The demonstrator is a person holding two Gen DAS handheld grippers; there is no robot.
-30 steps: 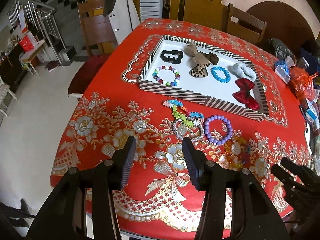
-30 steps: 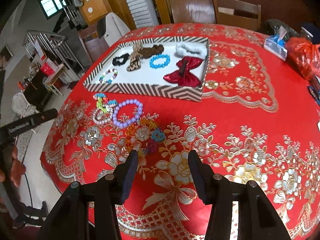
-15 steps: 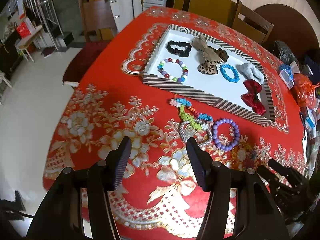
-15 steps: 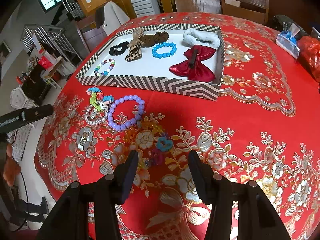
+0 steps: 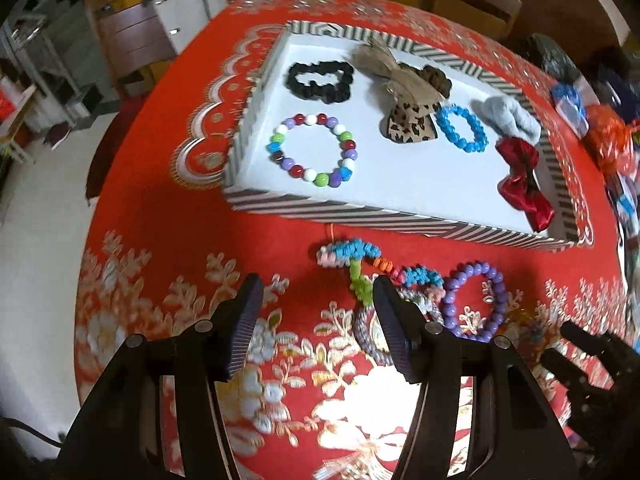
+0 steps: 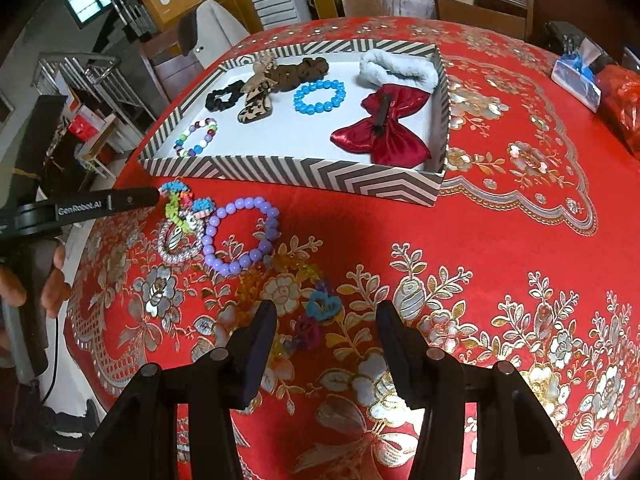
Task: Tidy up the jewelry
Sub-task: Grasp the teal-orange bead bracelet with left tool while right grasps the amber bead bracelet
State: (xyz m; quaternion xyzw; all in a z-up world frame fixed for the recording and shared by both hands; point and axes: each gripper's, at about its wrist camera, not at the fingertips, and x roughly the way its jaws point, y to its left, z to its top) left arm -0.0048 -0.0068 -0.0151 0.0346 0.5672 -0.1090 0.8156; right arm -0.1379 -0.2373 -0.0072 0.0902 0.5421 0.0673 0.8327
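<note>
Bracelets (image 6: 208,228) lie bunched on the red tabletop (image 6: 480,240) just before the striped tray (image 6: 304,174); the left gripper (image 5: 316,320) hovers beside them, jaws wide and empty; the right gripper (image 6: 326,344) likewise holds nothing

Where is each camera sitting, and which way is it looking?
Left wrist: rides on the left claw, looking steeply down at the striped tray and the fuzzy bracelet; its two open fingers show, and the right claw's tips at the right edge.
Right wrist: rides on the right claw, looking down over the red tablecloth; its open fingers and a hand show.
Both see the tray and the purple bead bracelet.
</note>
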